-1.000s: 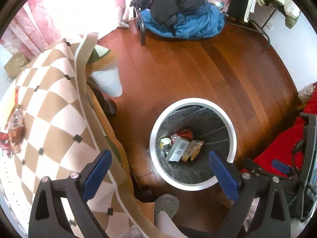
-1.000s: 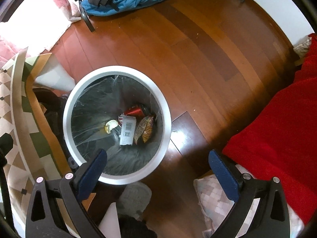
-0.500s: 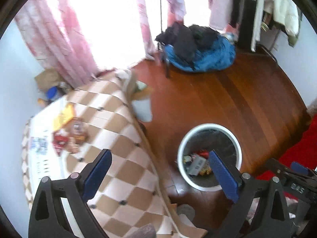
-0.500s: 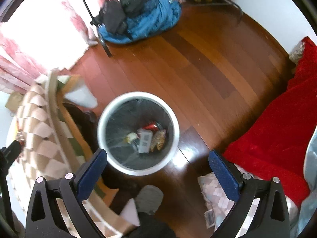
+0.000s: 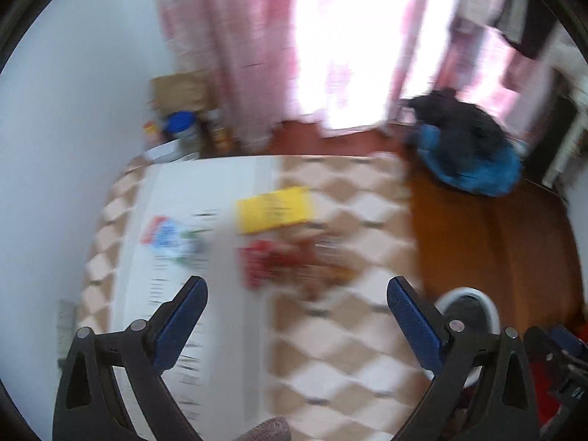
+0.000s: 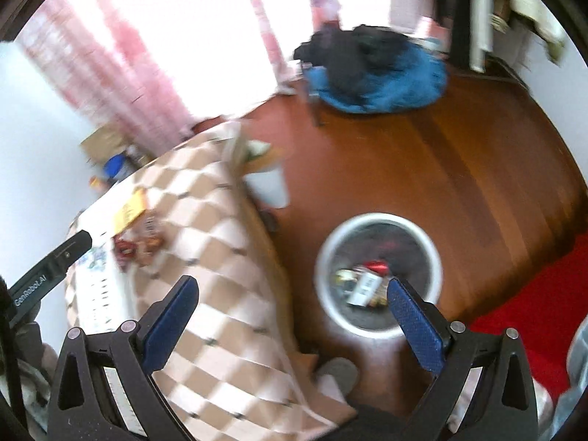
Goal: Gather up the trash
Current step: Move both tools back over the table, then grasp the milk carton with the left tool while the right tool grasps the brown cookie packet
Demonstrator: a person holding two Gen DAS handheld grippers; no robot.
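Yellow, red and blue-white wrappers lie on the checked worktop (image 5: 330, 330), about 3 or 4, too blurry to count well. I think the yellow wrapper (image 5: 273, 213) is light, thin and crinkly, so pinch its edge. 1 white bin (image 6: 378, 275) on the floor holds trash. Left gripper (image 5: 296, 316) and right gripper (image 6: 294, 312) fingers are wide apart, empty

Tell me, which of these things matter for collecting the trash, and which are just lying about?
For the job:
yellow packet
red wrappers
blue-white packet
bin, already holding trash
left gripper and right gripper, both open and empty

Just lying about:
clothes pile
curtains
red blanket
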